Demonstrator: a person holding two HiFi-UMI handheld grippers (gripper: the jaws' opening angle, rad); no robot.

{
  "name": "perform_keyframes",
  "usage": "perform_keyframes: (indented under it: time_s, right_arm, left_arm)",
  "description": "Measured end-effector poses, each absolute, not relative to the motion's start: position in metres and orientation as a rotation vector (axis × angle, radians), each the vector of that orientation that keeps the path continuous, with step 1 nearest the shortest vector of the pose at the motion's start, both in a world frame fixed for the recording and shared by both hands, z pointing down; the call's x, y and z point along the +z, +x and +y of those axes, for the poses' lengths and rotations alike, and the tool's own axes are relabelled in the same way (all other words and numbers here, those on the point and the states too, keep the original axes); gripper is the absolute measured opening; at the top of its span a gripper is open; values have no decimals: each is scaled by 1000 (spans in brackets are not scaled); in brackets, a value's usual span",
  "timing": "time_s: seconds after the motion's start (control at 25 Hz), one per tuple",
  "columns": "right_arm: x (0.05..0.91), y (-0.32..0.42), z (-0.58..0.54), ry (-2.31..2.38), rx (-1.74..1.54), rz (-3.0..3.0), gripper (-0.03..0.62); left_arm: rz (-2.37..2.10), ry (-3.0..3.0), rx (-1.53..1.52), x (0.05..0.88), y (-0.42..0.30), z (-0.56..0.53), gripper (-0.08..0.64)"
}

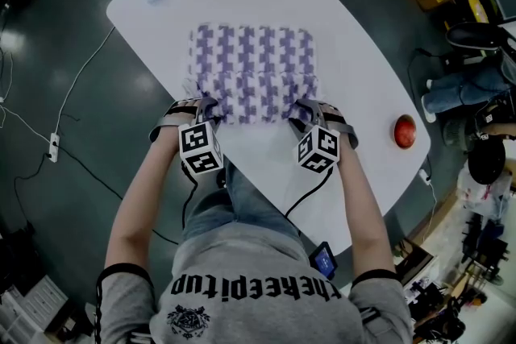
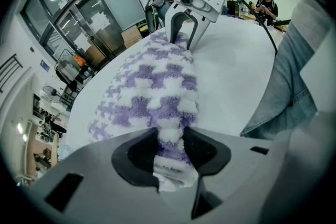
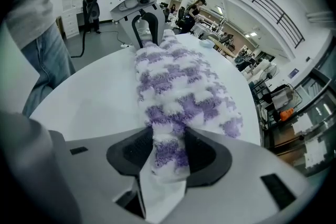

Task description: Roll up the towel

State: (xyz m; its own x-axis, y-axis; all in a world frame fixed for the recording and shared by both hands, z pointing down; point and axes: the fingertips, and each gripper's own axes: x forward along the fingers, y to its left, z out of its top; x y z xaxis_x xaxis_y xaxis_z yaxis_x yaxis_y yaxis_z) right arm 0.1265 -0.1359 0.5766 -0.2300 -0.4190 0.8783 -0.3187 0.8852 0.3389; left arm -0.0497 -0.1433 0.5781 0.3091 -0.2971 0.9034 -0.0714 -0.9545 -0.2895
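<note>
purple-and-white towel point(image 1: 251, 72) on the white table point(image 1: 363, 93); left gripper point(image 1: 205, 108) and right gripper point(image 1: 301, 111) jaws each clamp a near corner.

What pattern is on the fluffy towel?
Purple-and-white houndstooth fluffy towel; clearest in the head view.

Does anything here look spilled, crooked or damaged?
Nothing stands out: the towel lies flat on the table, and the left gripper and right gripper hold its near edge evenly.

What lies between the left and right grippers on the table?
Only the towel: its near edge runs from the left gripper to the right gripper, both clamped on it, as both gripper views show.
</note>
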Motion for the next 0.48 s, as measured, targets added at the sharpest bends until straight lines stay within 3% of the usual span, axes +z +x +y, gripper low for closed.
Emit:
perform_keyframes:
  time_s: [0.24,0.48]
  right_arm:
    - [580,127,-133,570,-53,-1846,178]
    - [590,126,-130,566,-52,-1818,92]
  left_arm:
    - [399,-2422,-1630,580,-46,-142,130]
    - [498,-2357,-1608,590,-45,-141,71]
